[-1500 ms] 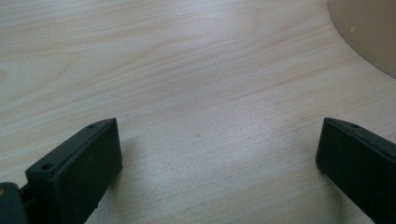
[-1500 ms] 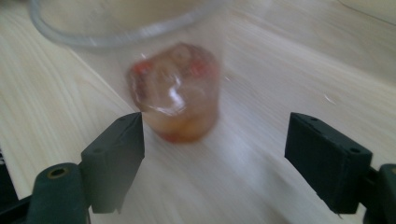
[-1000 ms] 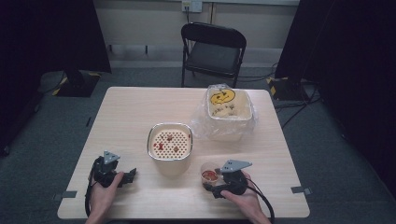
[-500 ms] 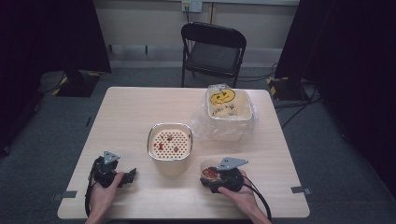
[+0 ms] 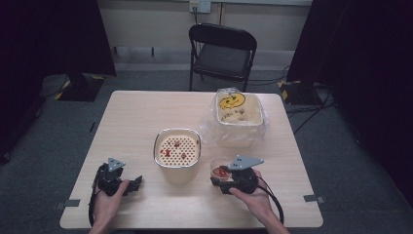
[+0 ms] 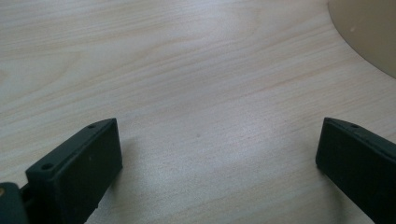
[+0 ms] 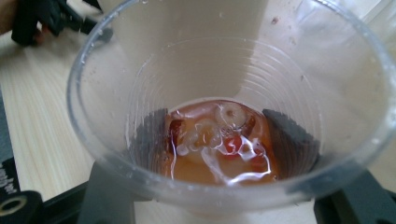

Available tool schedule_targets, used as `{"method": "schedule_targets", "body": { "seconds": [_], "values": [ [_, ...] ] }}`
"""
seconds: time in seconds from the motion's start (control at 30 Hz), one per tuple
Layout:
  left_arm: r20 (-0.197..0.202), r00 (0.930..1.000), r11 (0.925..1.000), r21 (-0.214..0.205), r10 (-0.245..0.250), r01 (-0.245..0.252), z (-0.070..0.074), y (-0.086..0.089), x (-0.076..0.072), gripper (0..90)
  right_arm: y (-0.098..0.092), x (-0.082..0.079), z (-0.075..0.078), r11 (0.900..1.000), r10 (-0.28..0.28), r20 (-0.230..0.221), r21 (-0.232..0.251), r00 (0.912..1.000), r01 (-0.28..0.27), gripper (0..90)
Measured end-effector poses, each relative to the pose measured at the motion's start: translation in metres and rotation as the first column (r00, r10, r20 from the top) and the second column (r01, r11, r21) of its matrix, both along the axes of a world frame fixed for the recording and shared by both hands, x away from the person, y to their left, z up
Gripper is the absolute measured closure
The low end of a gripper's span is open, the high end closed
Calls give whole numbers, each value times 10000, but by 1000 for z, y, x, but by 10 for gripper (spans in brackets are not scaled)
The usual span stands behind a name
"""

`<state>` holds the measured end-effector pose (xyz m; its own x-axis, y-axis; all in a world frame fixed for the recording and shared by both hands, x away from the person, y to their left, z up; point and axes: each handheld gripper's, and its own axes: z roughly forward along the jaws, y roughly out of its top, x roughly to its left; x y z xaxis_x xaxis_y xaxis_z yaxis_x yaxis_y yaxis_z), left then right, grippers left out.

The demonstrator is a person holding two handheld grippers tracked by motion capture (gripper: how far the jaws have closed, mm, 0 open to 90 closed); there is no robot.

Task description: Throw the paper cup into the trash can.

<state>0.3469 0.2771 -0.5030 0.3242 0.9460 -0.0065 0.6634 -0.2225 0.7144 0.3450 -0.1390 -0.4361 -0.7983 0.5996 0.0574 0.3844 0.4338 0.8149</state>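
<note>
— Two grippers are seen at the near edge of the table [image 5: 136, 122]. How are they set?

— The left gripper [image 6: 219, 163] is spread wide over bare wood, nothing between its jaws. The right gripper [image 5: 229, 183] is closed around a clear plastic cup [image 7: 229, 107], in which a shallow pool of reddish liquid with small pieces is held.

— What could be lost from here?

— If the thin cup wall is squeezed harder, it may buckle and the liquid be spilled. If the cup is tipped early, the table is wetted short of the strainer pot [image 5: 177, 151] just beyond.

— And farther off?

— A bagged tub [image 5: 238, 117] could be knocked by a wide swing.
</note>
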Motion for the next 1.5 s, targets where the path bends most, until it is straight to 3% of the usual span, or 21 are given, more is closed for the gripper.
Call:
{"method": "schedule_targets", "body": {
  "seconds": [0.4,0.67,0.83,1.0,1.17,1.27,1.3,1.33,1.37,1.43,1.47,1.5],
  "values": [
    [-8,10000,10000,10,-3,3,0,0,0,0,-1,13,57,9978,-503,948,-382,9942,541,437],
    [-8,10000,10000,-27,5,-5,0,0,0,0,19,25,80,9913,-68,1680,-1288,9858,288,435],
    [-7,10000,10000,-26,6,-6,0,0,0,0,37,36,92,9762,170,2373,-2139,9713,352,443],
    [-4,10000,10000,-6,0,0,0,0,0,0,59,47,101,9486,595,2884,-3144,9557,358,441],
    [-7,10000,10000,-26,3,-3,0,0,0,0,80,55,103,9075,1015,3363,-4169,9363,514,442],
    [-9,10000,10000,-27,4,-4,0,0,0,0,90,61,101,8817,1327,3744,-4676,9177,633,443],
    [-9,10000,10000,-27,4,-4,0,0,0,0,90,61,101,8817,1327,3744,-4676,9177,633,443],
    [-8,10000,10000,-30,6,-6,0,0,0,0,92,61,101,8741,1400,3758,-4815,9161,639,443],
    [-9,10000,10000,-28,3,-3,0,0,0,0,96,62,99,8547,1569,3962,-5134,9047,766,445],
    [-9,10000,10000,-17,-1,1,0,0,0,0,101,63,99,8417,1647,4078,-5328,8981,876,449],
    [-11,10000,10000,-26,3,-3,0,0,0,0,108,63,99,8094,1944,4326,-5778,8804,1052,451],
    [-4,10000,10000,-8,0,0,0,0,0,0,111,63,99,7969,1992,4404,-5927,8754,1168,453]
  ]
}}
